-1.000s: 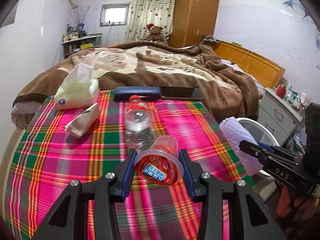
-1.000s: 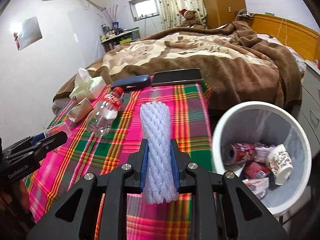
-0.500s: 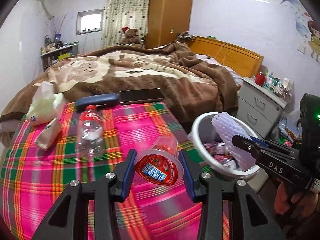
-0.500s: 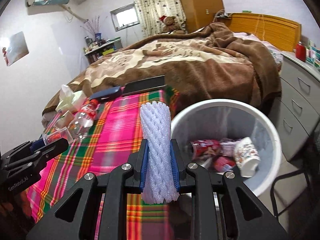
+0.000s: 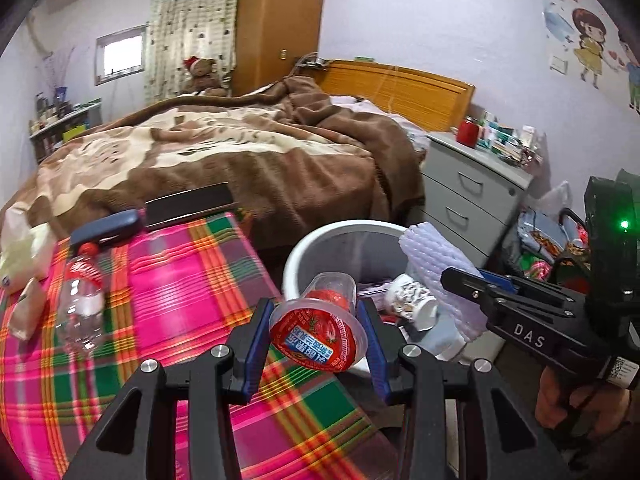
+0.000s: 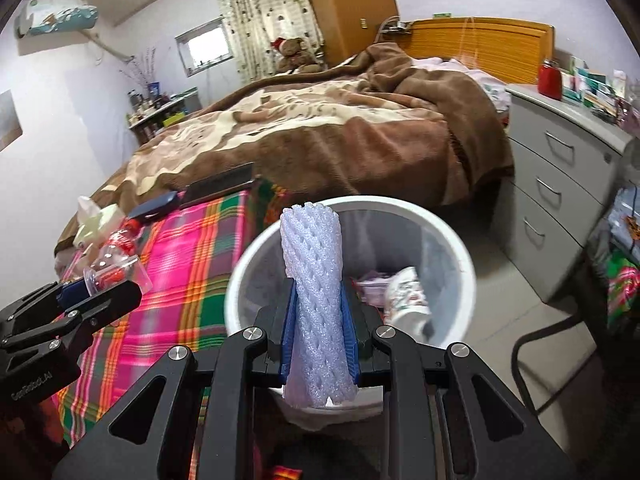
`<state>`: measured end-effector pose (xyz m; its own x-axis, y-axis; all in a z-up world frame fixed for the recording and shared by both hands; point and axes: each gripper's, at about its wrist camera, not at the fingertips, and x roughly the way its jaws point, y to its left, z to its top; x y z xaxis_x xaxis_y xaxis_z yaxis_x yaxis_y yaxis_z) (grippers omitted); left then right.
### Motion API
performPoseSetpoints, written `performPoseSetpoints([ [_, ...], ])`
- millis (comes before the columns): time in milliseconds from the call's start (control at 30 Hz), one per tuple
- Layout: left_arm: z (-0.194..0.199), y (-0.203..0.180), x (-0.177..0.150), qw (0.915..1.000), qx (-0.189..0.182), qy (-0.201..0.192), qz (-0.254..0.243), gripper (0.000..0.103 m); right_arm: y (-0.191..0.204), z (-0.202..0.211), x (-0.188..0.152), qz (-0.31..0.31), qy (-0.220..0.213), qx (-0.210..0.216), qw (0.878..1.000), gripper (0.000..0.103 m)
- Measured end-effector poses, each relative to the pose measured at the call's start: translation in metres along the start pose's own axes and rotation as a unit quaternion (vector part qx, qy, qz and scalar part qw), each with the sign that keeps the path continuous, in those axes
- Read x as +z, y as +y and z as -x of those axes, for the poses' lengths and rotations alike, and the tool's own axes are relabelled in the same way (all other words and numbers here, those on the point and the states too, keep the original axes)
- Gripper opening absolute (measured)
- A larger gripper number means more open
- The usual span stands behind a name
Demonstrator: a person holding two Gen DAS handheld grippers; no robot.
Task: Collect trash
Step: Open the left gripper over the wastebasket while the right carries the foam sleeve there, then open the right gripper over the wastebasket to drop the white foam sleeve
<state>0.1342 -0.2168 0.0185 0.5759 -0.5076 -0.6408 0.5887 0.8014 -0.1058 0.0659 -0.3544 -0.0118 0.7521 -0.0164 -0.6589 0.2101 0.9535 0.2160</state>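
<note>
My left gripper (image 5: 316,338) pinches a clear plastic jelly cup w/ red foil lid (image 5: 318,330) at the plaid tablecloth's (image 5: 192,280) right edge. Right gripper (image 6: 316,334) clamps a white foam net sleeve (image 6: 314,292) above the white round bin's (image 6: 464,264) near rim (trash inside).

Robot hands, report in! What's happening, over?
Left gripper shut on jelly cup. Right gripper shut on foam net sleeve. White bin ahead, nothing blocking.

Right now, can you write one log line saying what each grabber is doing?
left gripper: shut on clear plastic jelly cup with red lid | right gripper: shut on white foam net sleeve | both by round white trash bin
</note>
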Motion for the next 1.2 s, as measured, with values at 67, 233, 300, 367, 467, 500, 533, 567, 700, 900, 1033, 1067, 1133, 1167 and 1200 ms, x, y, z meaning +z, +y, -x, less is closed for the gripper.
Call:
performPoseSetpoints([
  [67,-0.009,-0.008,0.003,0.9999,-0.012,0.004,-0.004,0.043,-0.008,-0.004,0.001,-0.005,0.006,-0.007,1.000,0.022],
  [233,-0.035,-0.020,0.008,0.9994,-0.025,0.022,-0.008,0.043,-0.025,-0.012,0.001,-0.016,0.018,-0.024,0.999,0.022],
  [300,-0.046,-0.024,0.009,0.9991,-0.028,0.031,-0.011,0.043,-0.031,-0.016,0.000,-0.019,0.023,-0.029,0.999,0.022],
  [367,-0.057,-0.028,0.009,0.9988,-0.028,0.037,-0.013,0.043,-0.035,-0.020,0.000,-0.022,0.029,-0.033,0.999,0.022],
  [467,-0.065,-0.029,0.010,0.9987,-0.028,0.041,-0.009,0.043,-0.041,-0.025,0.000,-0.025,0.035,-0.037,0.998,0.022],
  [500,-0.068,-0.029,0.010,0.9986,-0.029,0.043,-0.009,0.043,-0.042,-0.027,0.001,-0.025,0.034,-0.038,0.998,0.022],
  [533,-0.072,-0.028,0.011,0.9985,-0.030,0.046,-0.008,0.043,-0.043,-0.028,0.001,-0.025,0.035,-0.037,0.998,0.022],
  [567,-0.074,-0.028,0.011,0.9985,-0.029,0.047,-0.008,0.043,-0.044,-0.028,0.002,-0.024,0.035,-0.035,0.998,0.022],
  [700,-0.081,-0.024,0.012,0.9988,-0.013,0.047,-0.001,0.052,-0.046,-0.035,0.002,-0.019,0.043,-0.041,0.998,0.024],
  [900,-0.079,-0.023,0.011,0.9989,-0.013,0.046,0.000,0.062,-0.046,-0.031,-0.002,-0.012,0.035,-0.049,0.998,0.060],
  [1033,-0.074,-0.022,0.011,0.9991,-0.010,0.041,-0.001,0.063,-0.048,-0.029,-0.001,-0.017,0.033,-0.047,0.998,0.060],
  [1067,-0.072,-0.022,0.011,0.9992,-0.010,0.040,0.000,0.063,-0.047,-0.029,0.000,-0.017,0.033,-0.047,0.998,0.060],
  [1133,-0.068,-0.020,0.011,0.9993,-0.006,0.036,0.002,0.063,-0.046,-0.028,0.000,-0.018,0.032,-0.046,0.998,0.060],
  [1167,-0.066,-0.020,0.011,0.9994,-0.006,0.034,0.004,0.063,-0.045,-0.027,0.000,-0.021,0.032,-0.044,0.998,0.060],
  [1200,-0.064,-0.018,0.011,0.9994,-0.005,0.033,0.006,0.063,-0.045,-0.027,0.000,-0.023,0.032,-0.042,0.998,0.060],
])
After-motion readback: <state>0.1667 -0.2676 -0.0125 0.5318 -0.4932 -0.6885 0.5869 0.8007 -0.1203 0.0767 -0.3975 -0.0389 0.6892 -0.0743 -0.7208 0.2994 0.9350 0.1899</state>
